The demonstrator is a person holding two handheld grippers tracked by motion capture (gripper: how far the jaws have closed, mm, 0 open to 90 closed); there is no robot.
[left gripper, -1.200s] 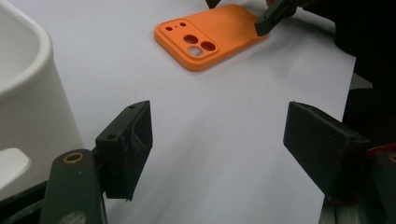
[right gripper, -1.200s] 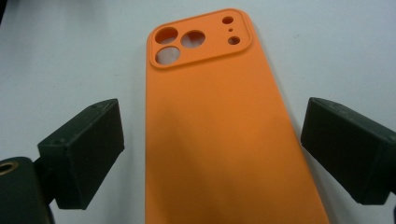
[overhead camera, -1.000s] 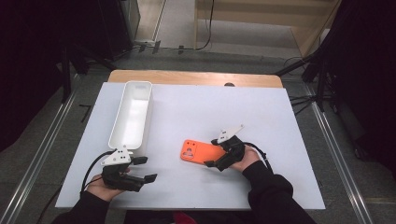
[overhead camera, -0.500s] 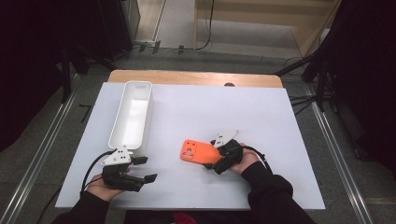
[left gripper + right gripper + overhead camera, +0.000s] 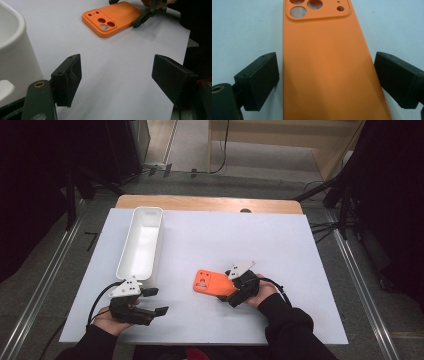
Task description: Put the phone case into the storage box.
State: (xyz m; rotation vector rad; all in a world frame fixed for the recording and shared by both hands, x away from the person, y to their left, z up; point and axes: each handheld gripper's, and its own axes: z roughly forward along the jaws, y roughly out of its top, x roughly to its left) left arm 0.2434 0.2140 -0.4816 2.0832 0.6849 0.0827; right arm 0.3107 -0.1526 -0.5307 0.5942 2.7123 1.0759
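Right gripper [image 5: 325,82] straddles the orange case [image 5: 324,62], jaws just clear of its edges; left gripper [image 5: 116,80] agape, empty.

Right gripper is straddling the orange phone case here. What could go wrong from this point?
1. The right gripper has its fingers on either side of the orange phone case, apparently not yet pressing; the case lies flat on the white table, so closing may slide it rather than lift it.
2. The case looks thin and might flex or pop out under a squeeze.
3. The narrow white bin may demand careful alignment if the case goes there.
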